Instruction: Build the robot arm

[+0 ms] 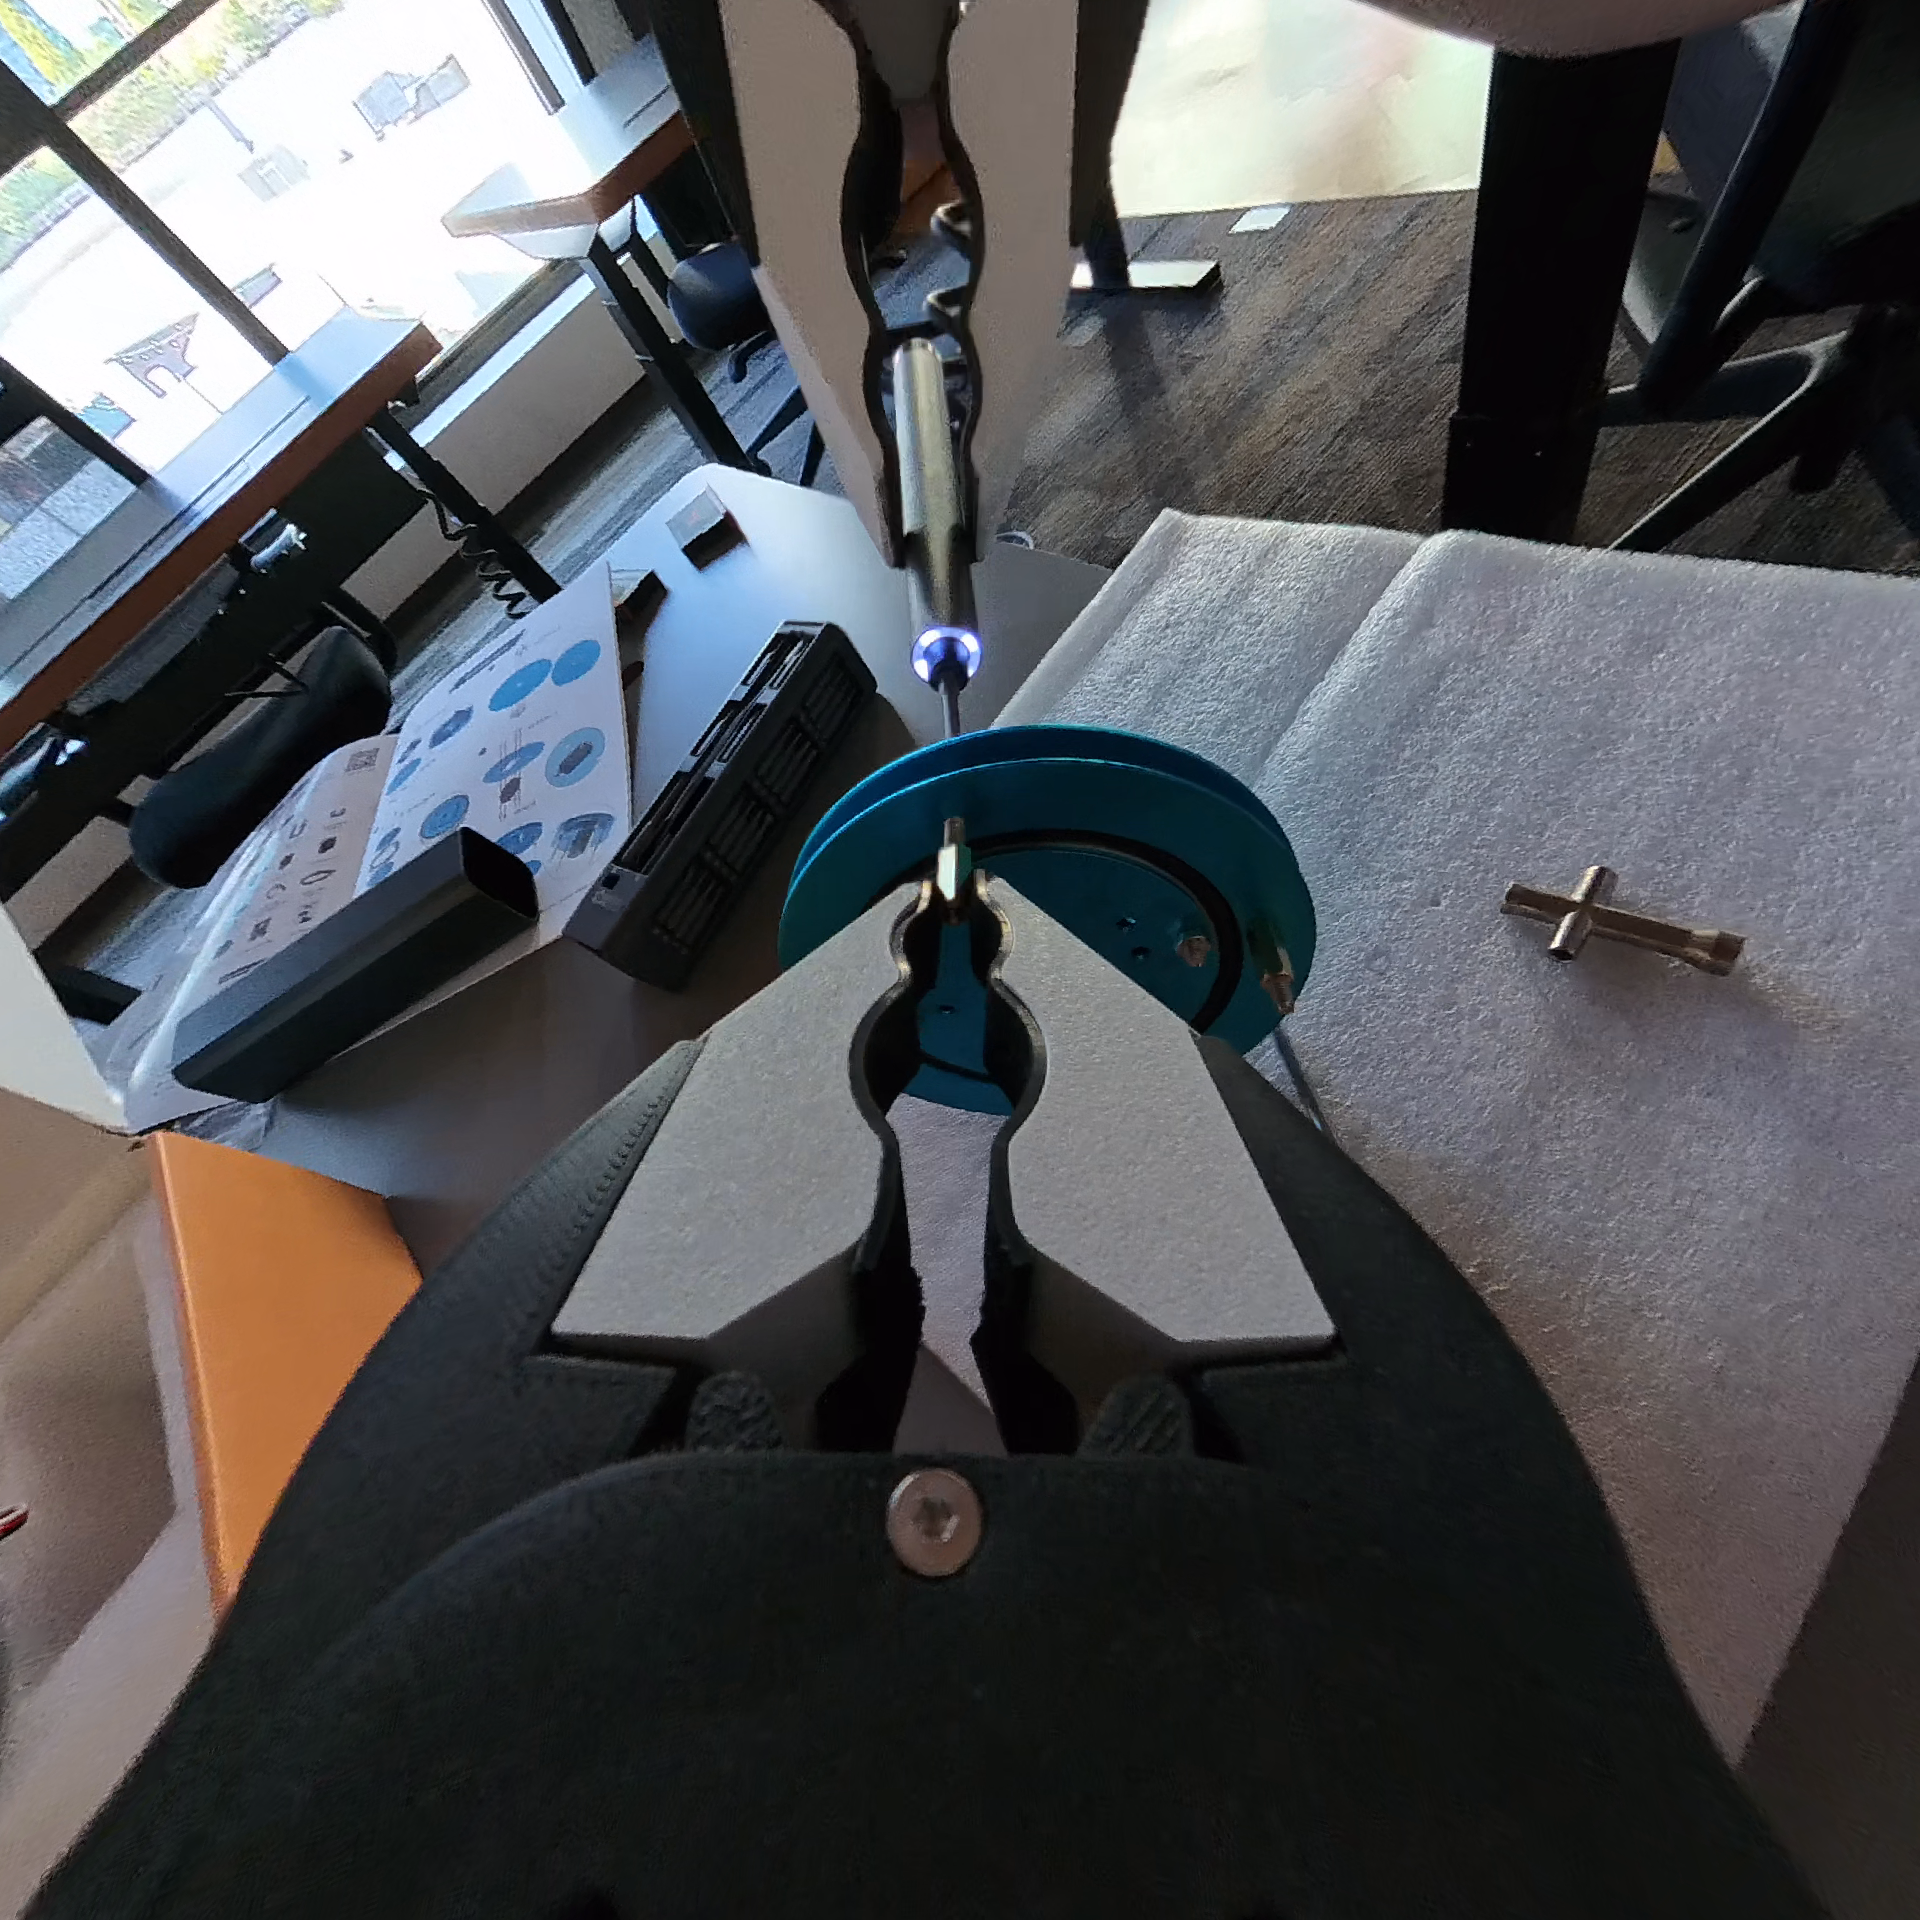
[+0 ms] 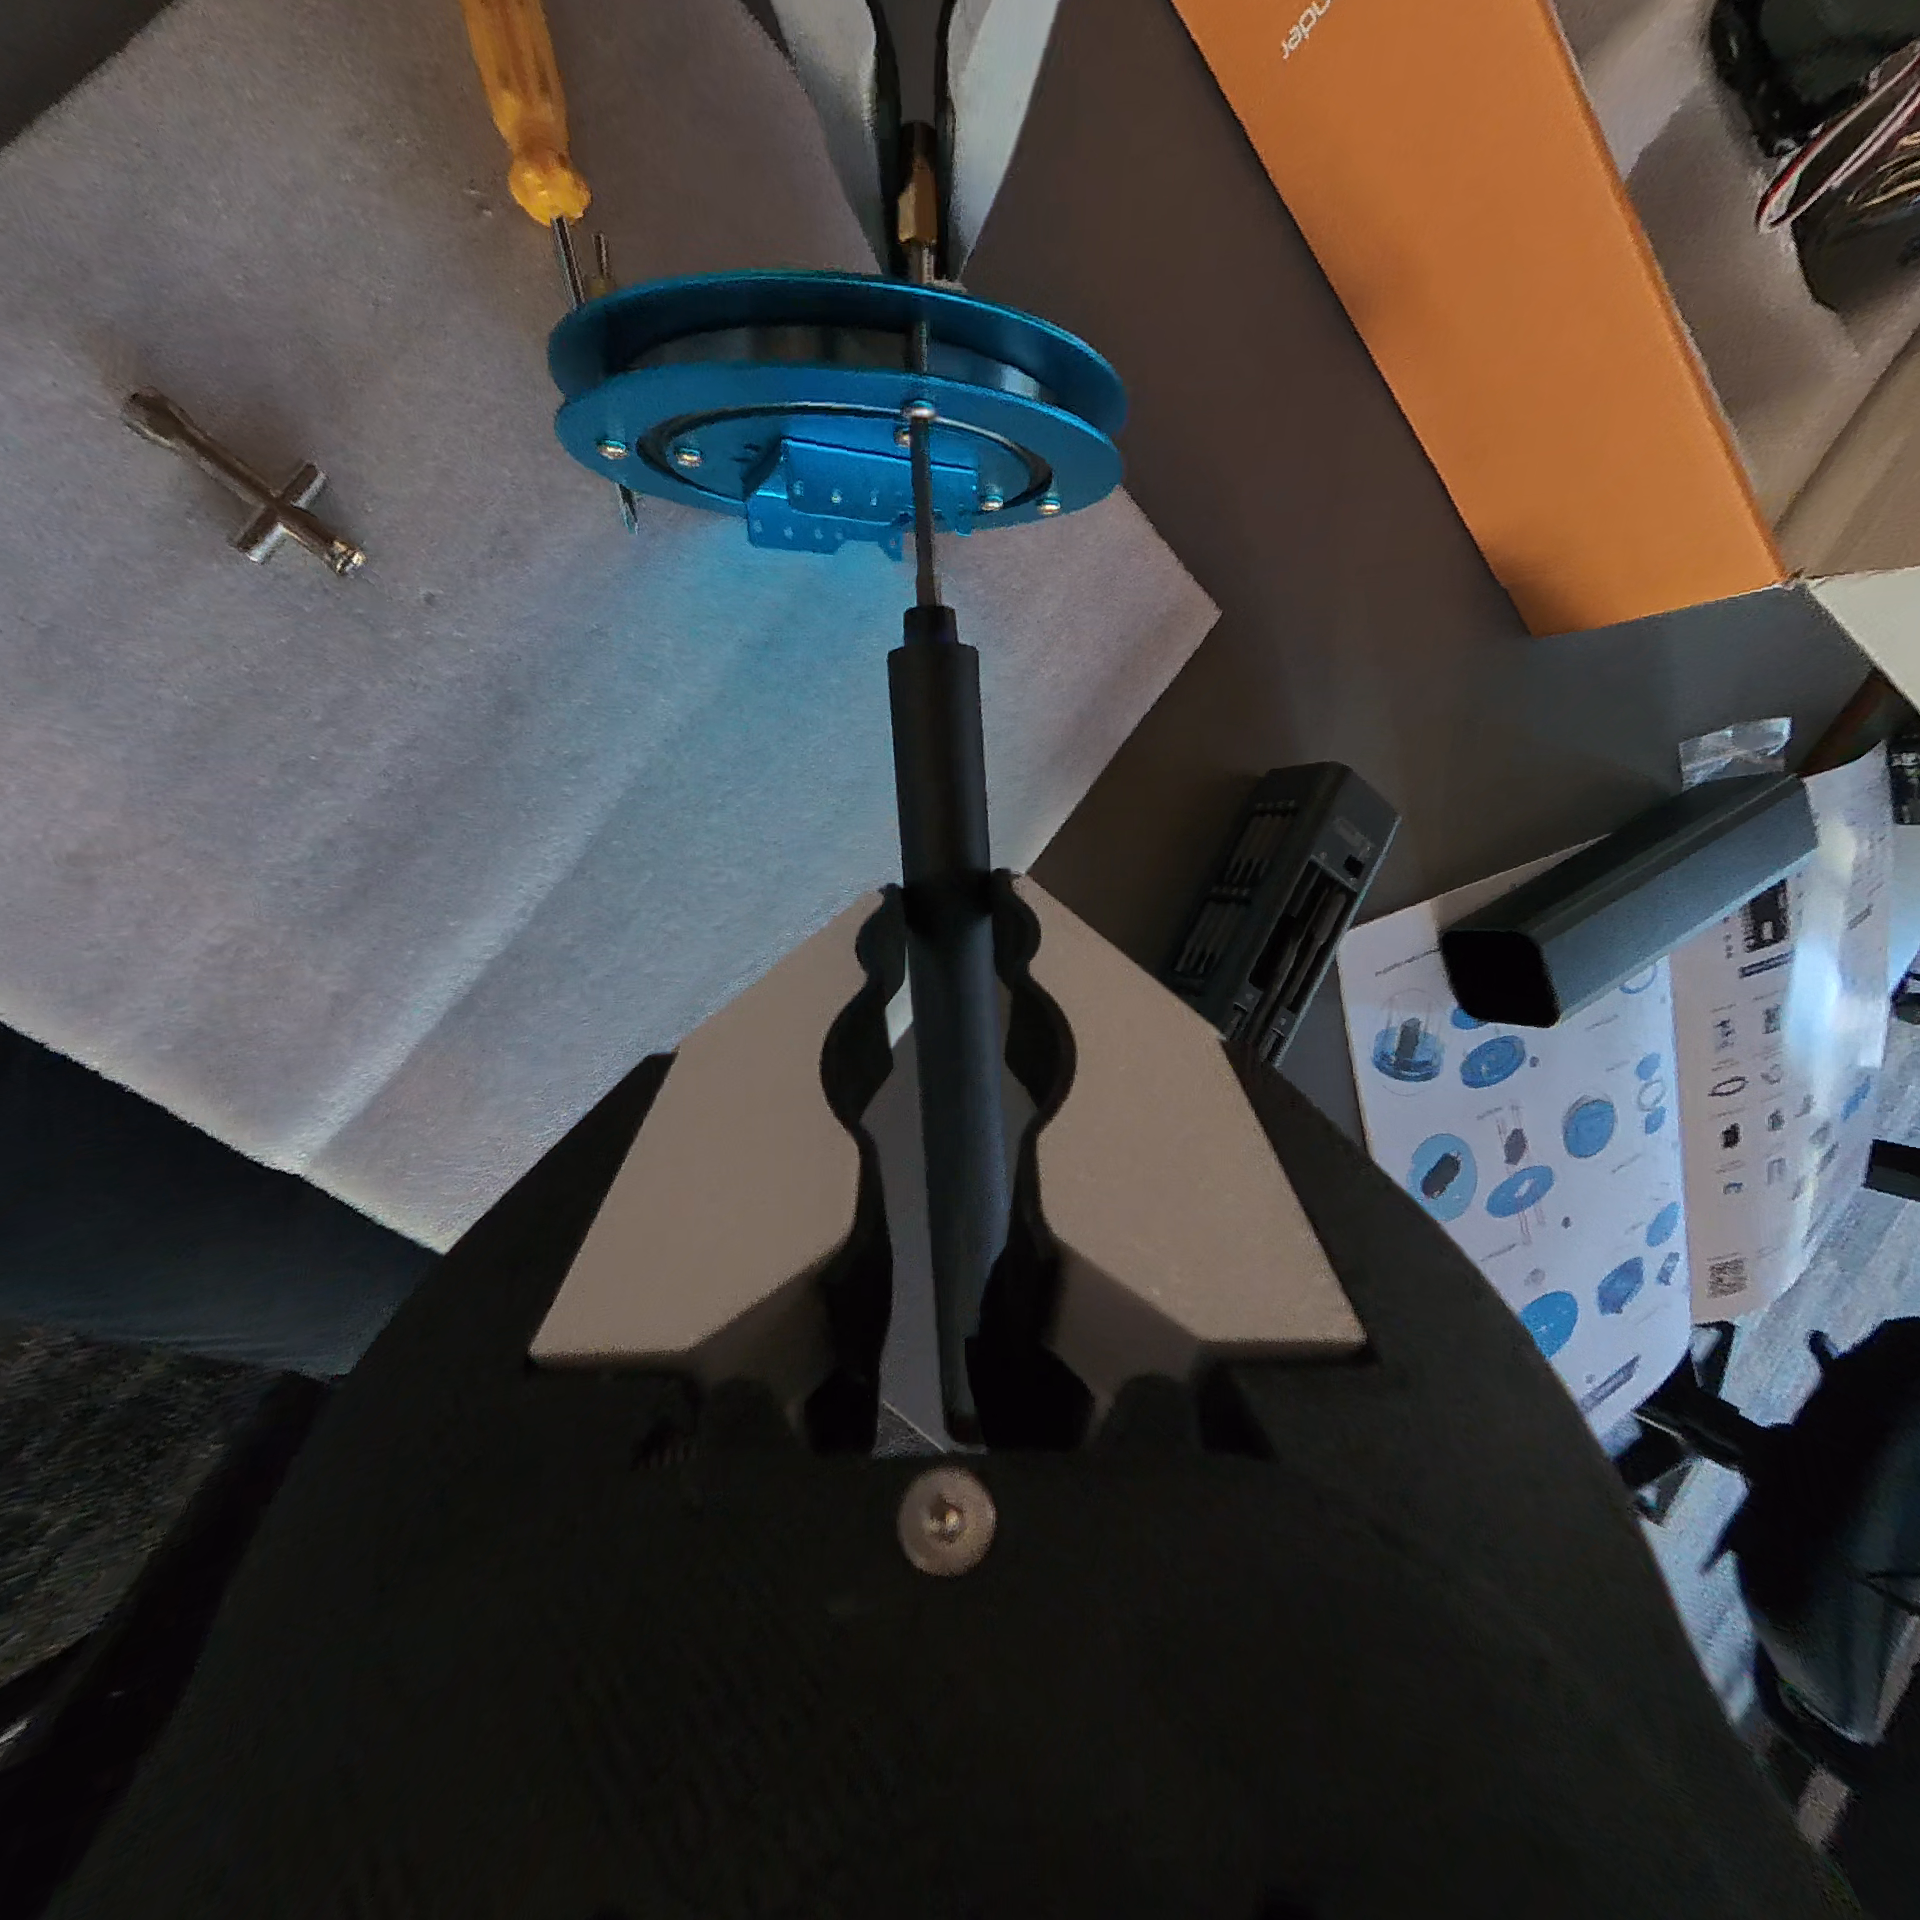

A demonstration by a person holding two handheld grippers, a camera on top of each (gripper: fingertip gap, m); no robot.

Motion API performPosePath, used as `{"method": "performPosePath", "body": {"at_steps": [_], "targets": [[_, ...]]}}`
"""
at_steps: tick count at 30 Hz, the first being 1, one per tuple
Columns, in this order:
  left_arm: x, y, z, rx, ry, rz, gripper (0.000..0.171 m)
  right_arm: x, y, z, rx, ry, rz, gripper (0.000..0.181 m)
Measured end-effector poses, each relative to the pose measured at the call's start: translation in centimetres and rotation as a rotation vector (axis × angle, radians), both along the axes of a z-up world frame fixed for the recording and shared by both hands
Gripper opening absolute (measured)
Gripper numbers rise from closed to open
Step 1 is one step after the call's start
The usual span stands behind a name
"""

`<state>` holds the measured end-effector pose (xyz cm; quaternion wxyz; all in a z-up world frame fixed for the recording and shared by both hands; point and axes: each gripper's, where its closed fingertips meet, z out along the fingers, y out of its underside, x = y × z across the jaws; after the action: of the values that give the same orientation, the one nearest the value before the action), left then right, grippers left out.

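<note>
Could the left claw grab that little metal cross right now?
Probably not: the left claw is shut on a brass standoff of the blue disc. The cross wrench lies uncovered.

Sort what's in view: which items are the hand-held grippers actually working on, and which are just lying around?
In use:
- left hand-held gripper, shut on a small brass hex standoff
- round blue metal double-disc assembly
- right hand-held gripper, shut on a slim dark electric screwdriver

Lying about:
- silver cross-shaped metal wrench
- yellow-handled screwdriver
- black bit case
- illustrated instruction sheet
- orange cardboard box
</note>
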<state>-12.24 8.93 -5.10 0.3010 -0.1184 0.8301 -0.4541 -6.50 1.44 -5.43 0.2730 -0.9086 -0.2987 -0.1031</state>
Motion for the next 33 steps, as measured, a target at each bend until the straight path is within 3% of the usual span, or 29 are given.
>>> {"method": "performPosePath", "body": {"at_steps": [10,26,33], "targets": [[0.1,1.1,-0.1,0.055,-0.024,0.065,0.003,-0.5,0.9,0.4,0.081,0.085,0.039,0.015],[-2.7,5.1,-1.4,-0.216,-0.003,0.154,0.003,-2.8,5.6,0.9,-0.028,0.022,0.142,0.015],[-2.2,4.3,-1.1,-0.277,-0.008,0.114,0.003,-1.5,5.4,0.4,-0.084,-0.017,0.118,0.015]]}}
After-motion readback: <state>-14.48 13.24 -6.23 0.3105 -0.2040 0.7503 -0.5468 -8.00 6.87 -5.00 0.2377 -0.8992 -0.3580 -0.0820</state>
